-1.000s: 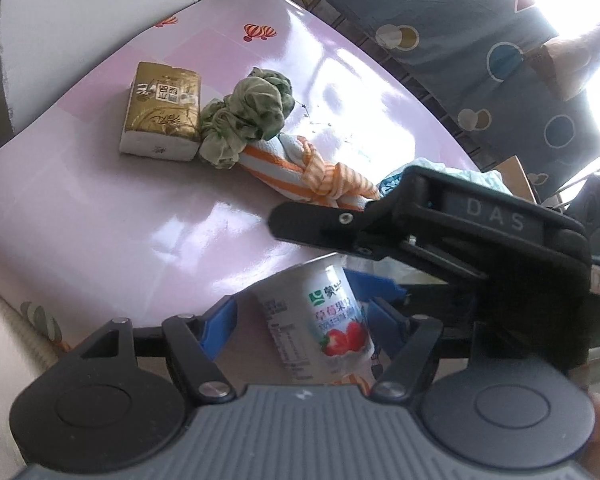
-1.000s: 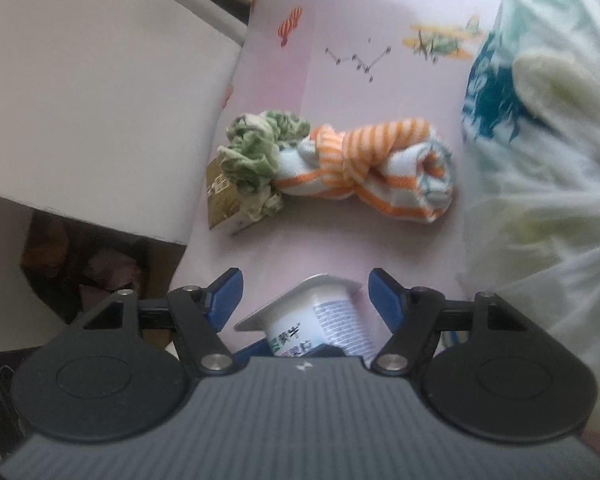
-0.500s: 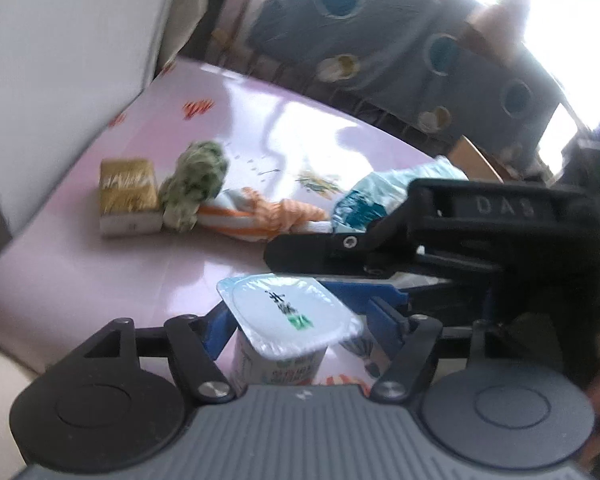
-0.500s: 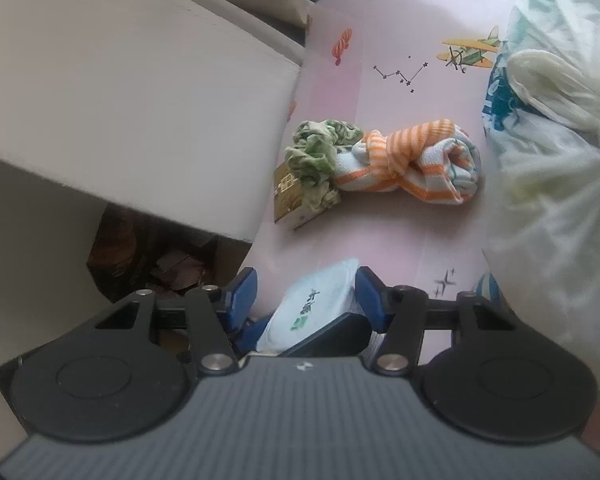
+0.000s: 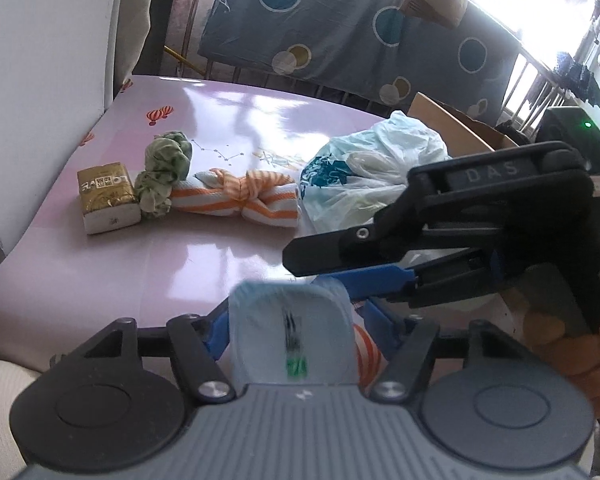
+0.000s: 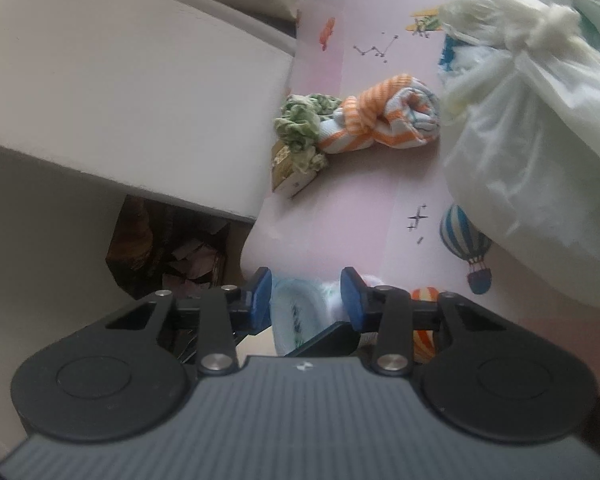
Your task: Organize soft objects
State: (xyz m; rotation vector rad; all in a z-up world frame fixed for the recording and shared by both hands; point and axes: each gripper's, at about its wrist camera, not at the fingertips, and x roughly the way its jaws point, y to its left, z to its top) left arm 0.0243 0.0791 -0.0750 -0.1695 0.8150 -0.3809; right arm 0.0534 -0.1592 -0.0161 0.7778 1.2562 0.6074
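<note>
Two grippers meet over the near edge of a pink table (image 5: 100, 264), both around one yogurt cup (image 5: 292, 344). The left gripper (image 5: 290, 320) has the cup between its blue fingers (image 5: 216, 330), which are closing in and seem to press its sides, though blur makes contact hard to judge. The right gripper (image 6: 306, 300) comes in from the right in the left view, its jaws closing around the cup's rim (image 6: 296, 312); whether the pads touch yet cannot be told. A hand (image 5: 572, 352) holds its handle.

Farther back on the table, a gold tissue pack (image 5: 106, 202), a green cloth bundle (image 5: 164, 176) and an orange-striped knotted towel (image 5: 244, 200) lie in a row, touching end to end. Just right of the towel sits a tied white plastic bag (image 5: 372, 172), which fills much of the right wrist view and hides the table behind it. A white panel (image 6: 132, 92) cuts off part of the tissue pack there. The cup's body is hidden below both gripper housings, and its lid print is smeared.
</note>
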